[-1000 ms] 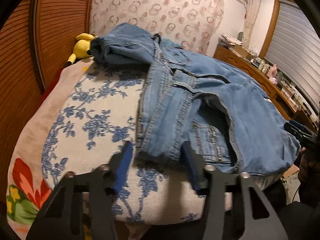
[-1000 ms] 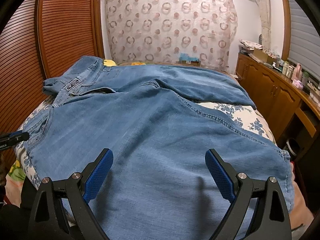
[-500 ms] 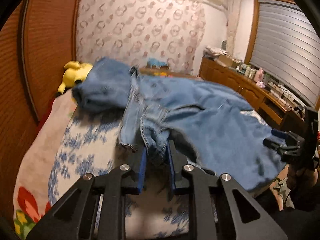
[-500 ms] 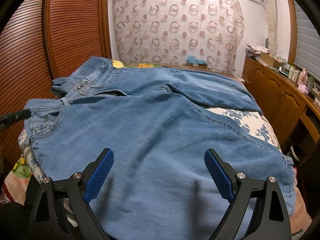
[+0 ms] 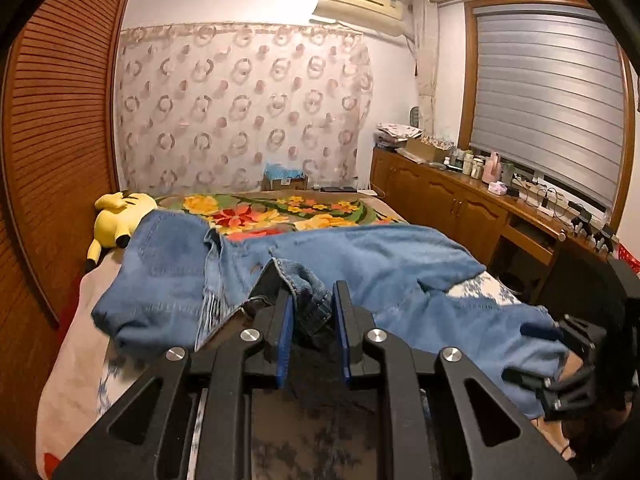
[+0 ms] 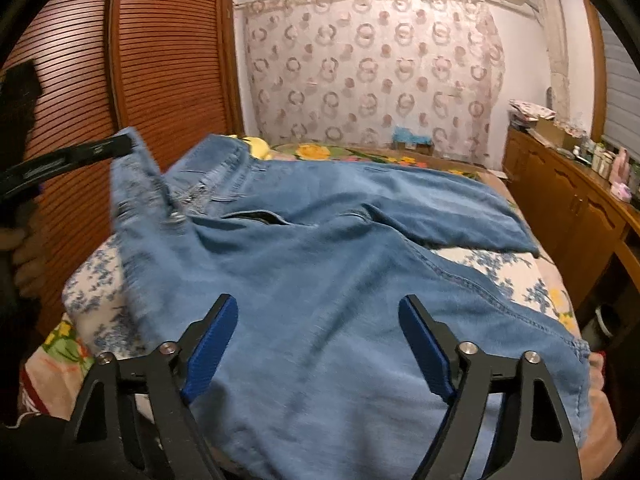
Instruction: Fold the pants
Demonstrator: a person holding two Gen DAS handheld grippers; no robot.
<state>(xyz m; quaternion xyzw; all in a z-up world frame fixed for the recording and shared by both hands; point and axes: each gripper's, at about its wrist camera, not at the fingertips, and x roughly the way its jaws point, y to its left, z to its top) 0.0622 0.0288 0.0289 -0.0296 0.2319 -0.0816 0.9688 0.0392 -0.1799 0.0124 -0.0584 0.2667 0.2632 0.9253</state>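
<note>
Blue denim pants (image 6: 320,264) lie spread across the bed, also seen in the left wrist view (image 5: 384,264). My left gripper (image 5: 313,316) is shut on the pants' waistband corner (image 5: 300,284) and holds it lifted above the bed. In the right wrist view that lifted corner (image 6: 136,176) hangs from the left gripper's finger (image 6: 80,156) at upper left. My right gripper (image 6: 320,340) is open and empty, low over the pant leg near the bed's front edge. It also shows in the left wrist view (image 5: 560,360) at the right.
The bed has a blue-flowered cover (image 6: 504,268) and a bright floral blanket (image 5: 280,208) at the far end. A yellow plush toy (image 5: 116,216) lies at far left. A wooden slatted wardrobe (image 6: 160,60) stands left, a wooden cabinet (image 5: 460,200) with bottles right.
My left gripper has shut on the waistband corner and lifted it up off the bed, pulling the denim with it. The right gripper stayed open over the pant leg.
</note>
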